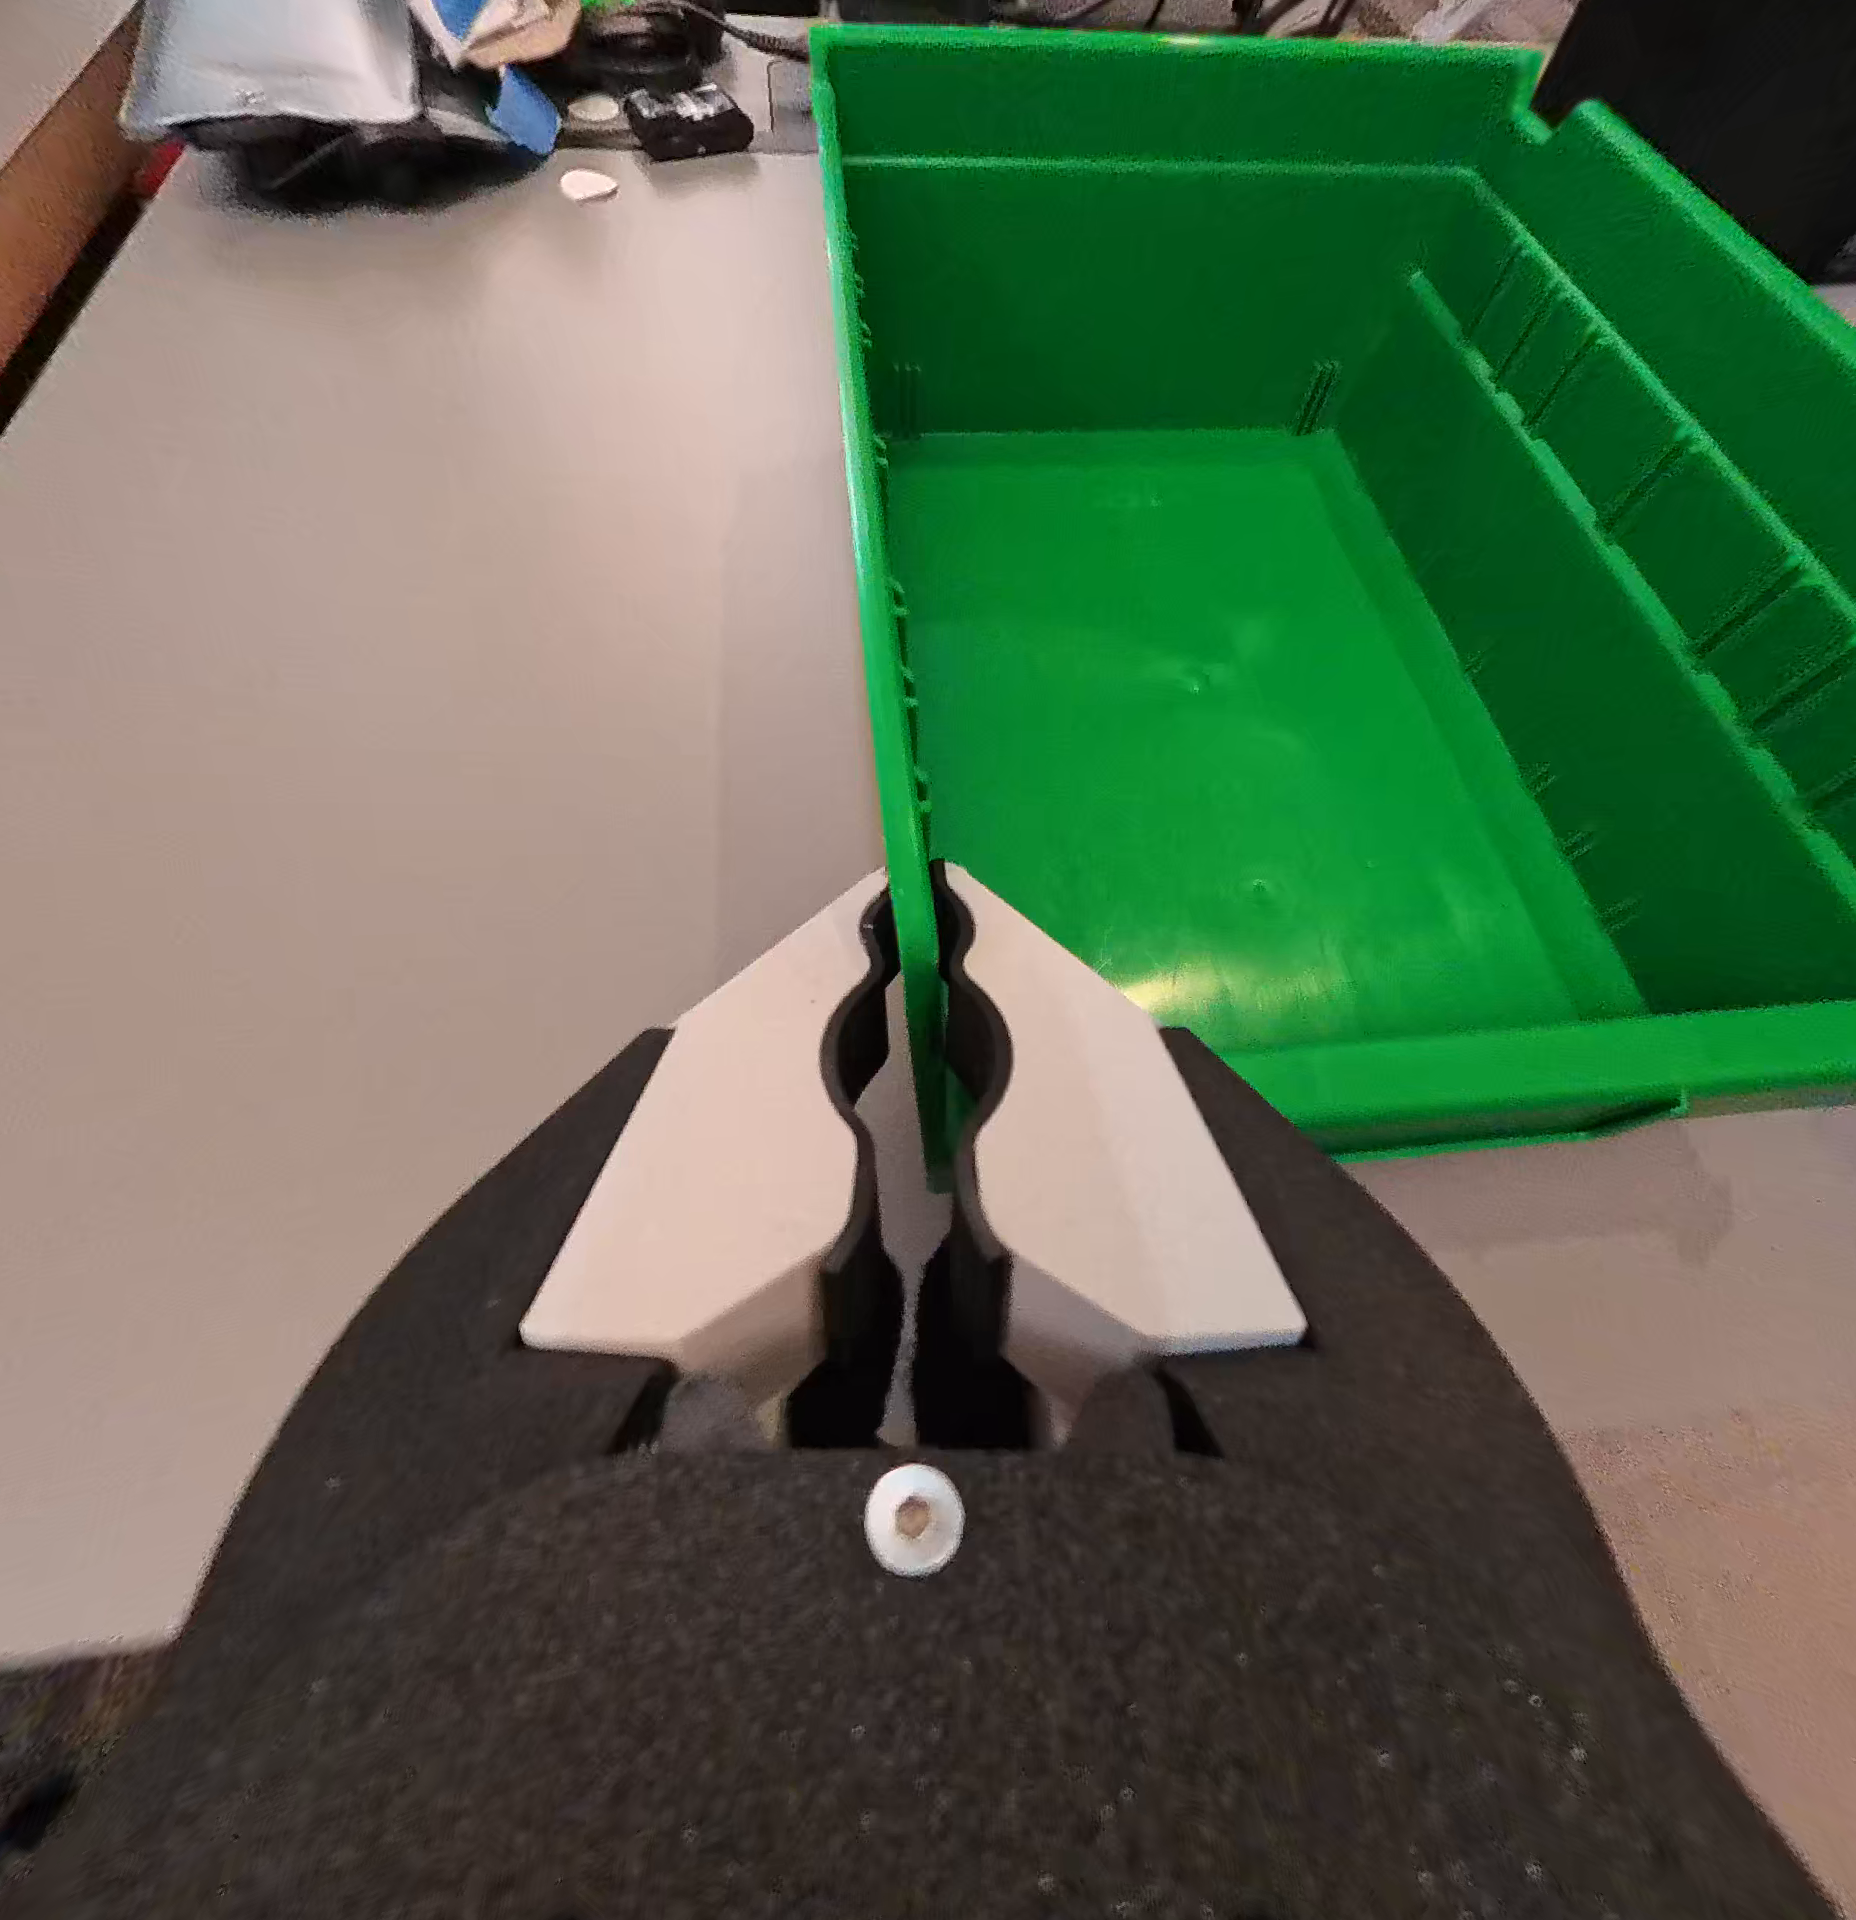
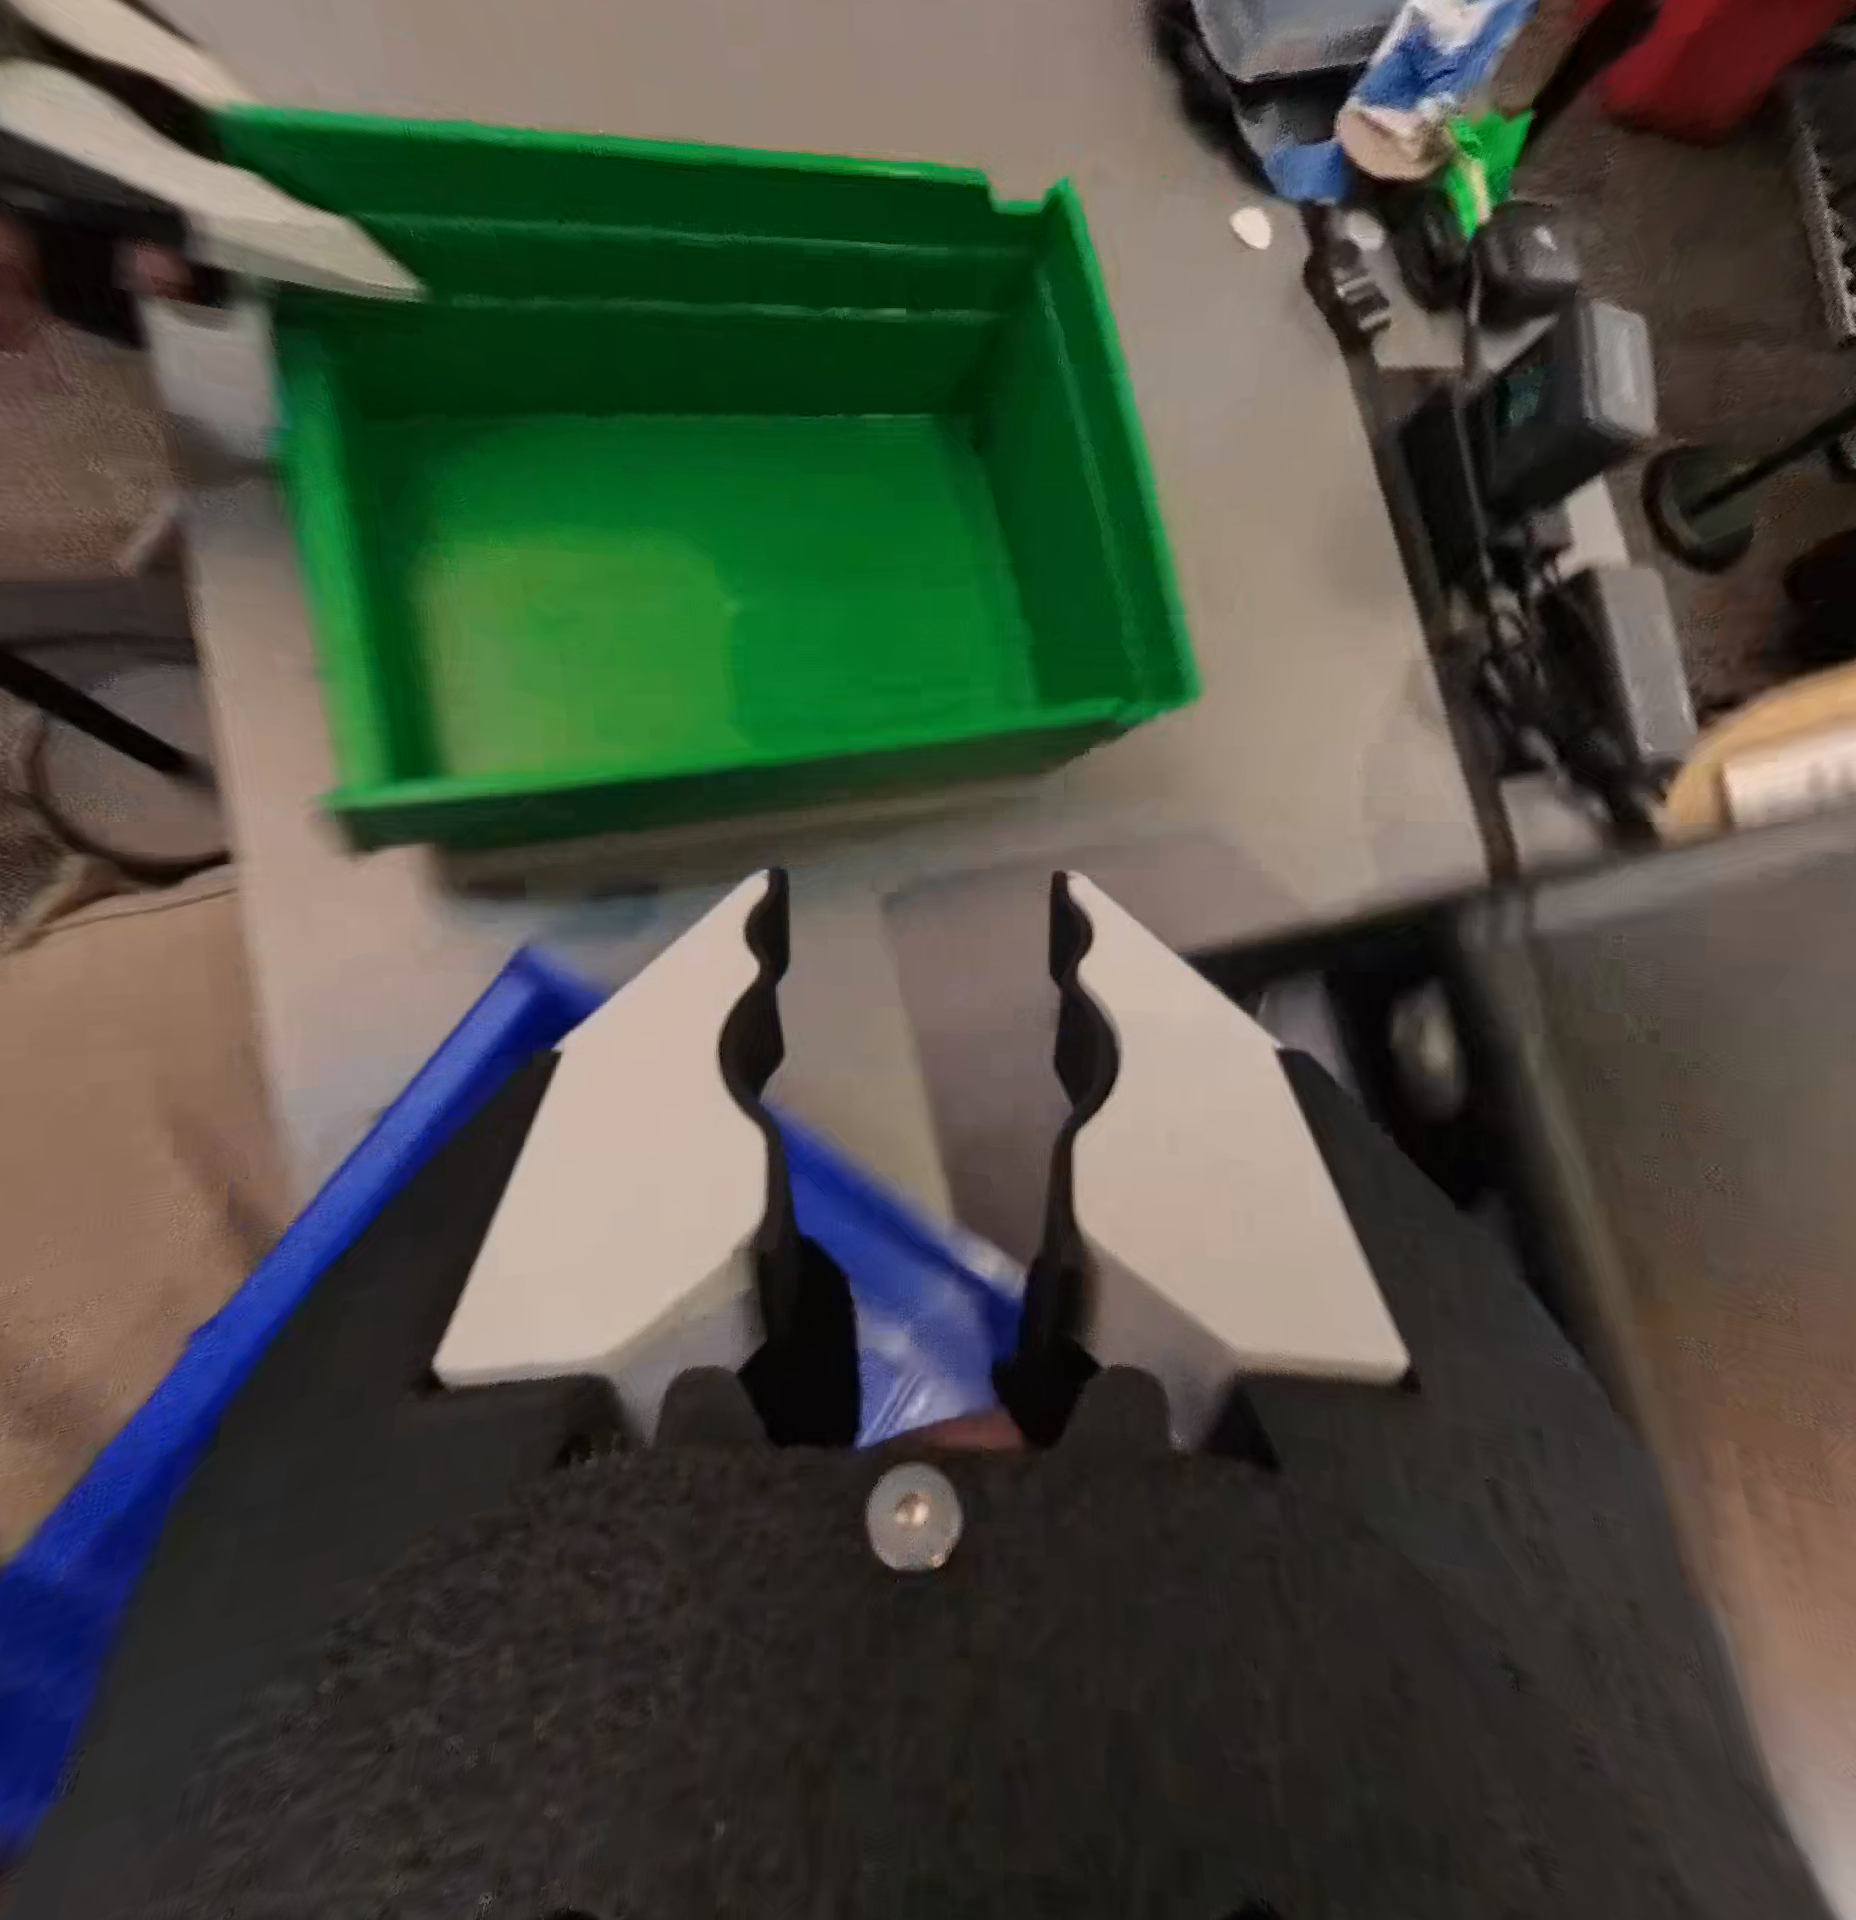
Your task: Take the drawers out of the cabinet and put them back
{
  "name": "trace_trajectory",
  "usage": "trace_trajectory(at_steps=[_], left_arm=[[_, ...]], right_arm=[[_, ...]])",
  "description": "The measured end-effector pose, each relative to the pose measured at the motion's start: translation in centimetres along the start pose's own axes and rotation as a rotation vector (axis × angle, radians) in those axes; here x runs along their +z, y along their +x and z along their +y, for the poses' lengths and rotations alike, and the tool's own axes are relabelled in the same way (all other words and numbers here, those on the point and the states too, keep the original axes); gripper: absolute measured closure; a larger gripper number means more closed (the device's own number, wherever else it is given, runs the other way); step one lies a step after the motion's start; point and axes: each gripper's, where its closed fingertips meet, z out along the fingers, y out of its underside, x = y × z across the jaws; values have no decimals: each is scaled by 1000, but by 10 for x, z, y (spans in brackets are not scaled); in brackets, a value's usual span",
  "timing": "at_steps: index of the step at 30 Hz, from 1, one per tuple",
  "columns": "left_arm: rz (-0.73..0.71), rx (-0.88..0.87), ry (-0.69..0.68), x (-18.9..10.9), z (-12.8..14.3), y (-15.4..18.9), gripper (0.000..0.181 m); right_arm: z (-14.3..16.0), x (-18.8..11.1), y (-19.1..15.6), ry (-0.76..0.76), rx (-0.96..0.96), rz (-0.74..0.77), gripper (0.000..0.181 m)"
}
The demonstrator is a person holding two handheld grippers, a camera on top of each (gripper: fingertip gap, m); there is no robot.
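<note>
An empty green drawer (image 1: pixel 1215 675) sits on the grey table (image 1: pixel 384 623). My left gripper (image 1: pixel 916 883) is shut on the drawer's left side wall near its front corner, with both pads pressed against the thin wall. In the right wrist view the same green drawer (image 2: pixel 695 582) lies ahead, and the left gripper (image 2: pixel 311 249) shows at its far left corner. My right gripper (image 2: pixel 913 894) is open with nothing between its tips. It hovers over a blue drawer (image 2: pixel 332 1247), whose wall passes below and behind the fingers without touching the pads.
Bags, cables and small devices are piled at the table's far edge (image 1: pixel 436 94) and to the right of the green drawer (image 2: pixel 1526 364). A grey body with a dark opening (image 2: pixel 1371 1039) stands at the right, below the table edge.
</note>
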Motion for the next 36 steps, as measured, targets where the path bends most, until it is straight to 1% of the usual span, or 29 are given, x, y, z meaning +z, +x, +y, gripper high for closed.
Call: trace_trajectory(at_steps=[2, 4, 6, 8, 9, 10, 11, 12, 13, 14, 16, 18, 21, 23, 24, 26, 27, 29, 31, 33, 35, 36], left_arm=[[0, -21, -3, -18, 10, 0, 179], [-3, -27, -6, -33, 19, 1, 179], [-14, -28, -14, -46, 27, 3, 179], [-24, -36, -15, -55, 32, 7, 179], [-31, -38, -13, -59, 34, 9, 179], [-37, -39, -11, -61, 36, 11, 179], [-42, -37, -9, -63, 37, 14, 179], [-48, -35, -9, -64, 38, 16, 178], [-54, -34, -9, -66, 39, 17, 178], [-66, -32, -12, -68, 39, 19, 178], [-90, -20, -13, -79, 34, 22, 178], [-131, -4, 42, -99, 11, 25, 178], [-188, 51, 124, -129, -42, 40, 178], [-211, 67, 199, -143, -82, 58, 178], [-214, 77, 241, -148, -103, 69, 178], [-199, 62, 372, -156, -146, 99, 178], [-178, 38, 446, -156, -166, 118, 178], [-110, 22, 526, -150, -198, 170, 177], [-33, 22, 581, -140, -221, 236, 177], [80, 21, 597, -125, -231, 314, 177], [198, 23, 582, -107, -228, 398, 177], [258, 21, 569, -99, -223, 440, 176]], right_arm=[[-27, 56, 22, -93, -43, -44, 135], [-42, 110, 29, -210, -42, -143, 137], [-46, 153, 26, -335, -40, -250, 137], [-44, 188, 25, -435, -97, -279, 137], [-44, 203, 18, -469, -122, -313, 137], [-43, 216, 12, -500, -144, -335, 137], [-43, 228, 7, -527, -167, -343, 143], [-43, 236, -1, -547, -189, -379, 165], [-44, 239, -10, -562, -187, -420, 176], [-48, 240, -13, -570, -181, -442, 179], [-62, 229, -15, -557, -202, -479, 180], [-84, 202, -11, -543, -262, -477, 180], [-124, 142, 12, -502, -370, -392, 180], [-144, 89, 37, -462, -390, -320, 180], [-149, 60, 51, -450, -395, -284, 180], [-148, -4, 81, -436, -387, -214, 180], [-143, -37, 96, -434, -378, -173, 180], [-116, -106, 128, -469, -363, -73, 179], [-72, -176, 155, -539, -328, 14, 180], [-12, -244, 176, -628, -269, 70, 180], [58, -303, 191, -711, -197, 94, 180], [96, -327, 196, -753, -153, 94, 180]])
